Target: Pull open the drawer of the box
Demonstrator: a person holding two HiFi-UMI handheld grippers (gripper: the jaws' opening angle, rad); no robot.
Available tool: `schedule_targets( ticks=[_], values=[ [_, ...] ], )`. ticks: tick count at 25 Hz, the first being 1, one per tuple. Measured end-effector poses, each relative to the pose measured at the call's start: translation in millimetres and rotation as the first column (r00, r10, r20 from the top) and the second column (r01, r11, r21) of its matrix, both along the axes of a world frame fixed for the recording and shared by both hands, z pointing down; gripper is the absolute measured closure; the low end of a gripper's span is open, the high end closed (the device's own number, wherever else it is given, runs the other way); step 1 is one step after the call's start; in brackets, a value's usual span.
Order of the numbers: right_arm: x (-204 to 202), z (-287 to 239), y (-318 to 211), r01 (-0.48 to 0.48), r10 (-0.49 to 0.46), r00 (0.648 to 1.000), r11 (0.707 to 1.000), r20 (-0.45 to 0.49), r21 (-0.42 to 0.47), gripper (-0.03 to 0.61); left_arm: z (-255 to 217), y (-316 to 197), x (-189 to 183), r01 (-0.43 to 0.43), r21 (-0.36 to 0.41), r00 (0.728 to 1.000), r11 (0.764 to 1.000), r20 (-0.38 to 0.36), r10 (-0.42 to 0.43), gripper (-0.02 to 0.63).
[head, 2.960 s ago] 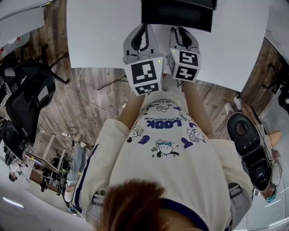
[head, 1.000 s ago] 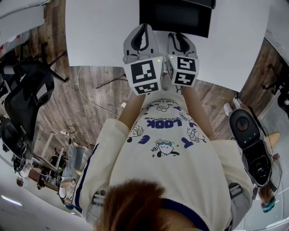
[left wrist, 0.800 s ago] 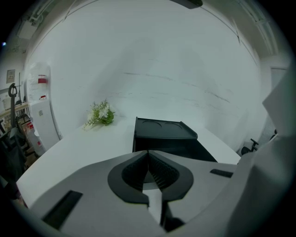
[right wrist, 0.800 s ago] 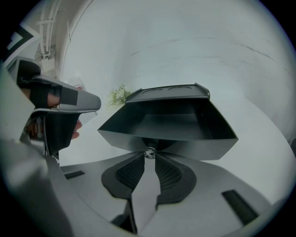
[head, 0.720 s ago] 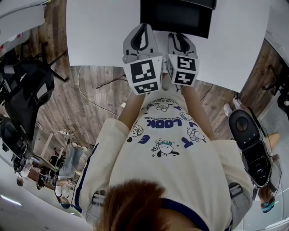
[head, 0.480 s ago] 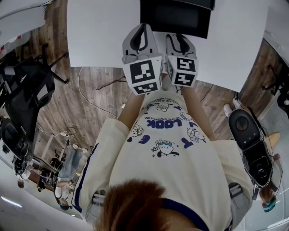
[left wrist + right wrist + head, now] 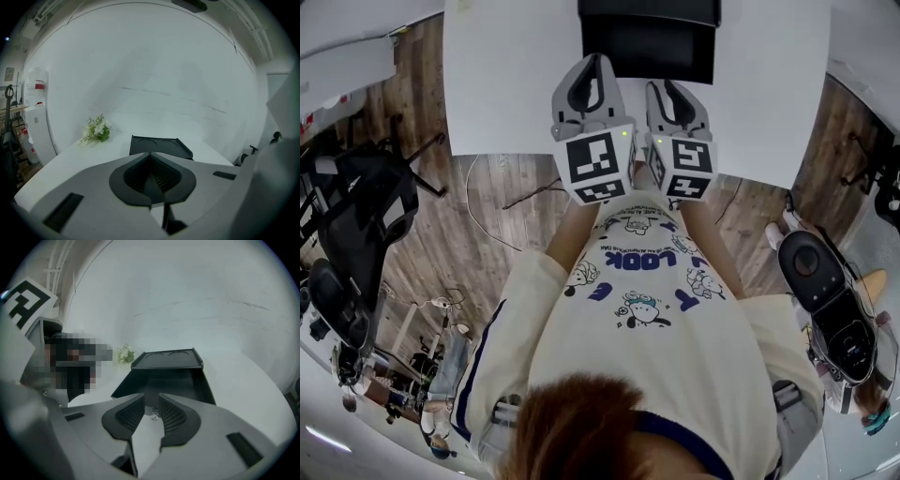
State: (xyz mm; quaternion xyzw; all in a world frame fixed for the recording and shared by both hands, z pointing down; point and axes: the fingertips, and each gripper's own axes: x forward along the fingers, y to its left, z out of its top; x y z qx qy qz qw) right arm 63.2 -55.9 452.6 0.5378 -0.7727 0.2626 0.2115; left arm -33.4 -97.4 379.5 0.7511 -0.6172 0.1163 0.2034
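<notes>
A black box (image 7: 647,37) stands at the far middle of the white table (image 7: 506,75); it also shows in the left gripper view (image 7: 159,144). My right gripper (image 7: 151,401) faces the box's drawer front (image 7: 166,380) close up. Its jaws are slightly apart, with the drawer's small clear knob (image 7: 153,416) in the gap between them. My left gripper (image 7: 150,154) hovers short of the box with its jaws pressed together on nothing. In the head view the left gripper (image 7: 593,61) and right gripper (image 7: 672,86) sit side by side just before the box.
A small bunch of white flowers (image 7: 96,129) lies on the table left of the box. A black office chair (image 7: 356,216) stands on the wooden floor to the left, and a black device (image 7: 825,291) stands to the right.
The head view has shifted a little, so the table and box sit lower in the picture. Both grippers stay side by side before the box; the right one looks drawn slightly back.
</notes>
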Motion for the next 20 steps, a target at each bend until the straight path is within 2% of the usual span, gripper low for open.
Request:
schedule_targets(
  ticks=[4, 7, 10, 20],
  values=[
    [6, -36, -13, -0.026, 0.028, 1.0, 0.993, -0.014, 0.115, 0.503, -21, -2, 5, -0.017, 0.047, 1.0, 0.999, -0.002, 0.017, 0.597],
    [6, -68, -24, -0.015, 0.027, 0.998, 0.975, -0.048, 0.22, 0.521, -38, -1, 7, -0.026, 0.084, 1.0, 0.996, -0.001, 0.026, 0.597],
    [5, -99, -32, -0.023, 0.032, 0.999, 0.954, -0.027, 0.299, 0.525, -55, -1, 8, -0.032, 0.128, 0.999, 0.991, 0.008, 0.031, 0.597],
    [3, -156, -39, -0.07, 0.065, 0.998, 0.895, 0.026, 0.441, 0.531, -105, 0, 0, -0.049, 0.257, 0.999, 0.965, 0.035, 0.041, 0.597]
  ],
)
